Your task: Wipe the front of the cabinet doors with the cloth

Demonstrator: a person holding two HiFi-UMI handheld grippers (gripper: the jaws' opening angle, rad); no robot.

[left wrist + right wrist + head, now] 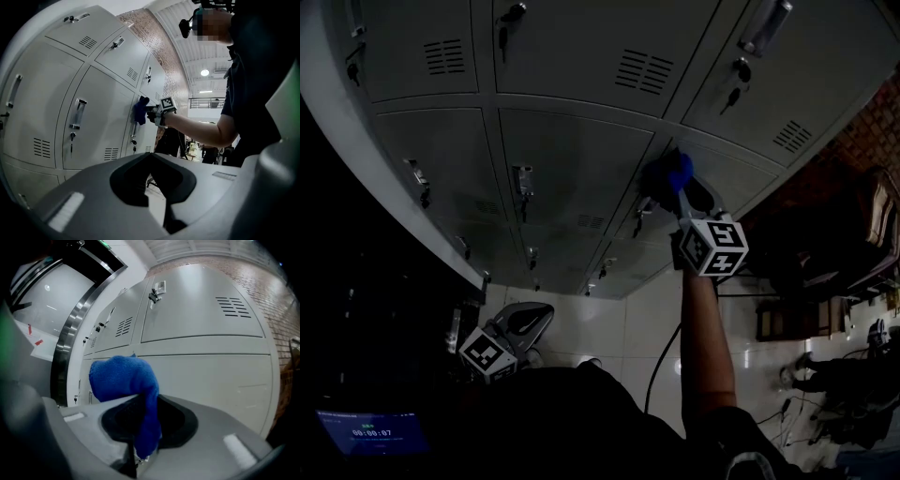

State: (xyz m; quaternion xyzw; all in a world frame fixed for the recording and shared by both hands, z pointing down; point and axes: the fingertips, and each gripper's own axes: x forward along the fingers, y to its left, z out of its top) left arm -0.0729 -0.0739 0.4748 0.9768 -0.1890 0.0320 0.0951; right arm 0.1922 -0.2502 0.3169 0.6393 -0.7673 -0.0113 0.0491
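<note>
- Looking down from the head view, the scene is dim, and the cloth (pixel 673 172) hides the right gripper (pixel 677 187) tips.
- The right jaws pinch the blue cloth. A bunch bulges beyond the tips and a tail hangs between them.
- The bunch sits against a grey cabinet door (pixel 581 159).
- The left gripper (pixel 525 323) is held low, well apart from the doors, with its jaws pressed together and empty.
</note>
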